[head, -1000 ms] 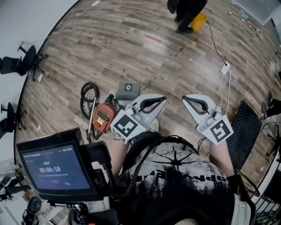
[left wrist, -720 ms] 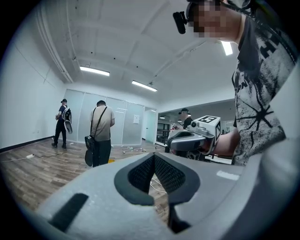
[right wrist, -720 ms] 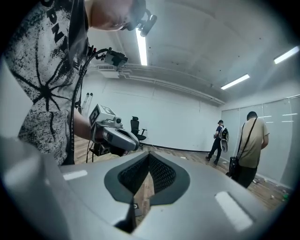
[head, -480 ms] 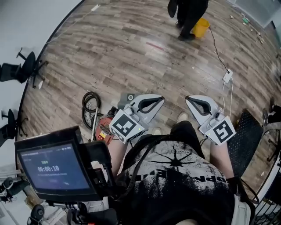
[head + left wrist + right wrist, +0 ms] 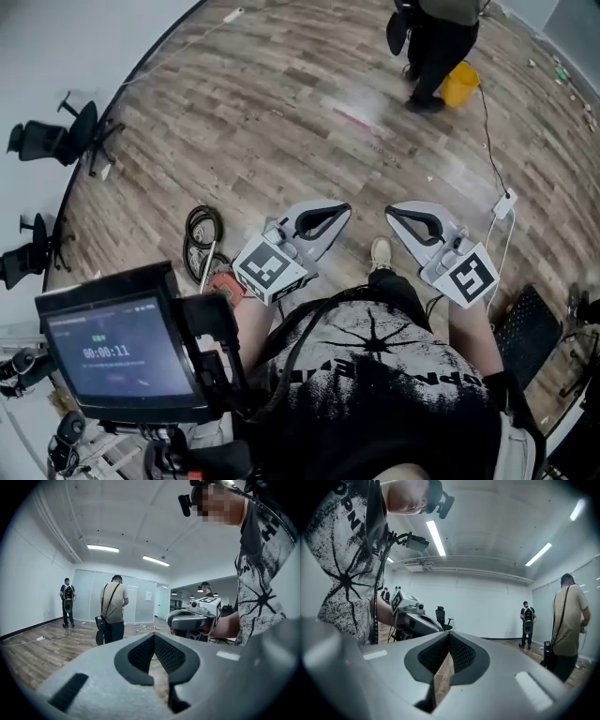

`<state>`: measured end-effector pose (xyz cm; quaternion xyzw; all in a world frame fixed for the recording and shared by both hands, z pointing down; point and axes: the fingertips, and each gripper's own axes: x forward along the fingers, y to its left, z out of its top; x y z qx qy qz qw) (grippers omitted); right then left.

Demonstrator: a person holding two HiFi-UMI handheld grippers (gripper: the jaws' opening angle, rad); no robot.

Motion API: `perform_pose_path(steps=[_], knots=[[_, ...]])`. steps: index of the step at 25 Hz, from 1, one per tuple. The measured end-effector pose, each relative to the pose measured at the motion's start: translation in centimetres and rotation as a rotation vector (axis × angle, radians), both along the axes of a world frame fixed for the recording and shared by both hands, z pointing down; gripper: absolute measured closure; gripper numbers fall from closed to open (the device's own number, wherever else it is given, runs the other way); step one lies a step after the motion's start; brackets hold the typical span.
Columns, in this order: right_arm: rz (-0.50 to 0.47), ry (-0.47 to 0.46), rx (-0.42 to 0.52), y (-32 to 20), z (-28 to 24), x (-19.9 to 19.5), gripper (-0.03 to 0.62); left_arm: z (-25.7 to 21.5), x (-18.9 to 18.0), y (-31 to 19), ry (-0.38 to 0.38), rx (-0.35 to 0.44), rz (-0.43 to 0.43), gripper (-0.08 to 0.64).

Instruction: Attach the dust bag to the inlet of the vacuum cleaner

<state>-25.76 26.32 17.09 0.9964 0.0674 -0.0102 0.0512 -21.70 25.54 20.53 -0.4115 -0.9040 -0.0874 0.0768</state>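
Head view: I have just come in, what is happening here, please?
A person stands on the wood floor, holding two grippers out in front. The left gripper and the right gripper are both shut and empty, touching nothing. The vacuum cleaner lies on the floor, partly hidden behind the left gripper, with its hose coiled beside it. No dust bag is in sight, so the attaching has not begun.
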Motion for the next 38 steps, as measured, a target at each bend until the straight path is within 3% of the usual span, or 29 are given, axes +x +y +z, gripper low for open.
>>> perform_pose_path(steps=[5,9,15,21,28,34,38], knots=[[-0.054,-0.005,-0.014,6.6,-0.5,-1.5,0.588,-1.4,-1.8,7.3,-0.039,-0.009,-0.022,0.558],[-0.075,-0.003,0.025,9.3,0.5,-2.5,0.588,-0.5,-2.2,10.0,-0.044,0.022,-0.066,0.558],[-0.192,-0.003,0.050,14.7,1.4,0.7,0.588,0.2,1.1,14.2,-0.040,0.047,-0.183,0.558],[-0.371,-0.024,0.063,16.0,1.1,9.1,0.588,0.4,9.3,15.0,-0.053,0.048,-0.373,0.558],[-0.626,-0.079,0.014,16.6,-1.1,23.1,0.588,-0.7,22.5,15.6,-0.110,0.007,-0.614,0.558],[-0.803,-0.072,-0.017,15.0,-3.8,33.8,0.588,-2.5,32.5,13.5,-0.071,-0.037,-0.790,0.558],[-0.923,-0.088,-0.022,12.8,-3.5,38.3,0.588,-2.4,36.5,11.6,-0.045,-0.039,-0.870,0.558]])
